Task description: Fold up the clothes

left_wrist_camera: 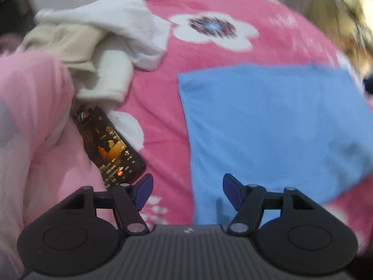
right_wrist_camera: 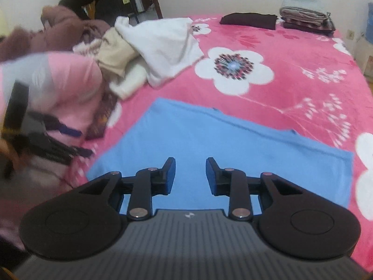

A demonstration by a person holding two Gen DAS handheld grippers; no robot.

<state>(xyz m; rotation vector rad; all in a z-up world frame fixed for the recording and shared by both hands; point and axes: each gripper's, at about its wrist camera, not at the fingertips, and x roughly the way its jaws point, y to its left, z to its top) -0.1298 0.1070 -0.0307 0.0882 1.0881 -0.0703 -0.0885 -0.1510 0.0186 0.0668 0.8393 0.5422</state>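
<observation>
1. Left gripper (left_wrist_camera: 188, 192) hovered low over the pink bedspread (left_wrist_camera: 291, 39), fingers spread wide and holding nothing; one blue tip sat over the left edge of the blue garment (left_wrist_camera: 275, 126), the other just beside a phone (left_wrist_camera: 109, 144) with a lit screen.
2. Right gripper (right_wrist_camera: 190, 176) was angled down over the near part of the blue garment (right_wrist_camera: 209, 135), fingers moderately apart and empty.
3. The garment lay flat as a rectangle, lower centre of both views.
4. In the right wrist view the left gripper (right_wrist_camera: 77, 142) showed blurred at the left edge, a hand behind it.
5. A heap of white and beige clothes (right_wrist_camera: 149, 53) sat at upper left; a dark folded piece (right_wrist_camera: 249, 19) and a folded stack (right_wrist_camera: 305, 14) lay at the far edge, upper right.
6. A pink garment (left_wrist_camera: 35, 116) filled the left of the left wrist view.
</observation>
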